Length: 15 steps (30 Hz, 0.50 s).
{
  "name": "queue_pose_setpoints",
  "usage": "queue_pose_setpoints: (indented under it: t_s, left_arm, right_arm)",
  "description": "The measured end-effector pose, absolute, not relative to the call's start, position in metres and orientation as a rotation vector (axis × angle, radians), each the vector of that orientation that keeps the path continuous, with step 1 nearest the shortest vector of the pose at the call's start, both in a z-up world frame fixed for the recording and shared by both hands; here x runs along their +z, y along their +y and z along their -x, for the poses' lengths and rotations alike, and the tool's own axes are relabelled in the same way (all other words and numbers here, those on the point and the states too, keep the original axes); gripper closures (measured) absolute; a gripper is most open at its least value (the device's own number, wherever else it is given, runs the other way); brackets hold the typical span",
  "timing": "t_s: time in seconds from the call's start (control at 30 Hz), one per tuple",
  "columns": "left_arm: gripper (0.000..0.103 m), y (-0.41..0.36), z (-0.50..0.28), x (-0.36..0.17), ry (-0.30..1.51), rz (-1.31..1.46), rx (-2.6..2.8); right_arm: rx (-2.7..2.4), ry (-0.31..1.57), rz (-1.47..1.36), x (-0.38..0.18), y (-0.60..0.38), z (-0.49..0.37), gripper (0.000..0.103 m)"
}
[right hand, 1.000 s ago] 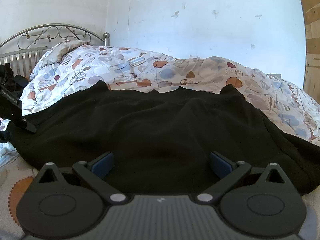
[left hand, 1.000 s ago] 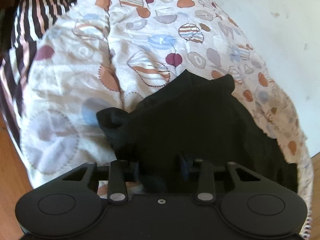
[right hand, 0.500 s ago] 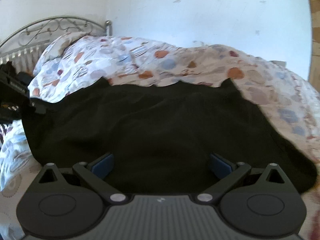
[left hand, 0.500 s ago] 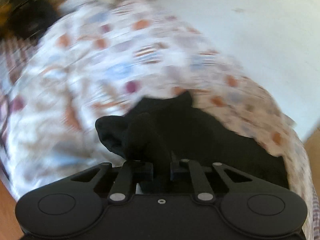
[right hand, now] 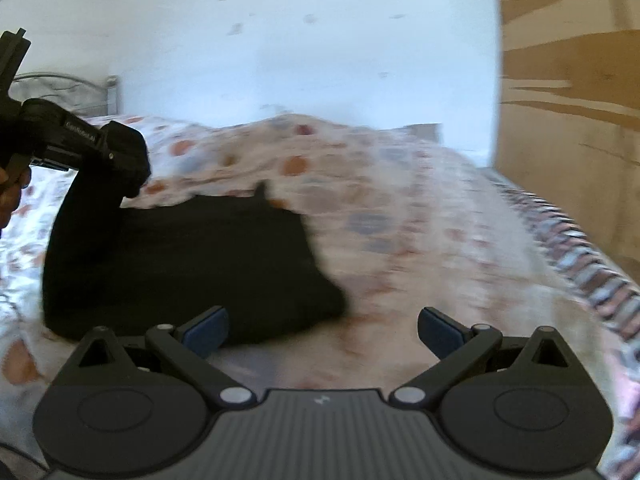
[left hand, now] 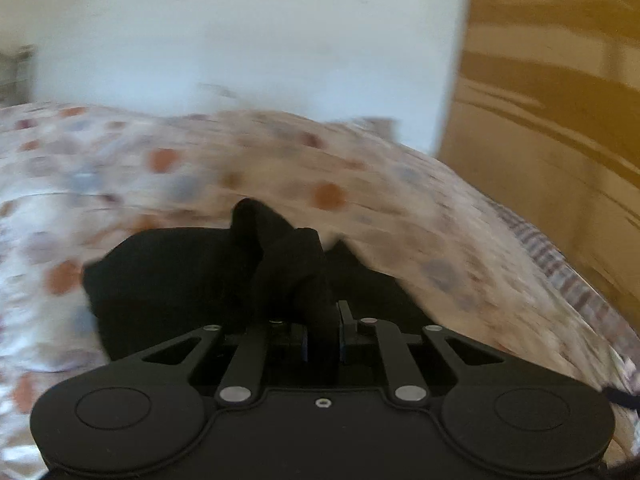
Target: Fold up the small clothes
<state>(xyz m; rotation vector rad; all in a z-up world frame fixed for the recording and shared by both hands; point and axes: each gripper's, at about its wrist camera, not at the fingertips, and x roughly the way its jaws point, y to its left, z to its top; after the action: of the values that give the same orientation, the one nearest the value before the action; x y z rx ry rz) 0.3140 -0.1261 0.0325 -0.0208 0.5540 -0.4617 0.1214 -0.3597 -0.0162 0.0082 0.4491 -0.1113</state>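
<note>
Left hand-held gripper (left hand: 322, 334): jaws pinched narrow on a bunched fold of the black fabric garment (left hand: 192, 280), which rises in a twisted wad straight out of the fingers. From the right wrist view the same left hand-held gripper (right hand: 120, 160) sits raised above the bed, with a column of the black fabric garment (right hand: 180, 264) hanging from it down to the rest of the cloth.

Right hand-held gripper (right hand: 322, 330): jaws spread wide, nothing between the blue pads (right hand: 206, 330). The left pad sits at the near edge of the garment; can't tell if it touches. The right pad is over bare duvet.

The garment lies as a dark slab on the white duvet with orange, blue and maroon spots (right hand: 420, 240), left of centre in the right wrist view, one end lifted by the left tool. The far corner shows a small pointed tip.

Surroundings: the duvet covers the bed; a striped sheet edge (right hand: 592, 264) shows along the right side. Grey metal headboard (right hand: 60, 92) at far left. White wall (right hand: 300, 48) behind, brown wooden panel (right hand: 568, 100) to the right. Both views are motion-blurred, so pattern detail is soft.
</note>
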Motion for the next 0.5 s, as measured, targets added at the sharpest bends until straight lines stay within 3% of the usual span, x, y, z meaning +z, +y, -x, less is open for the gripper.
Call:
queue_pose_setpoints:
  t_s: [0.23,0.5]
  left_arm:
    - [0.088,-0.191,-0.284,-0.012,0.655,-0.097,-0.576]
    - [0.082,-0.174,-0.273,-0.033,0.723,0.008,-0.584]
  right_arm:
    - [-0.246,0.482,-0.020,-0.028,-0.405,-0.094,0.000]
    - [-0.292,0.494,-0.052,-0.039,-0.428,-0.088,0.000]
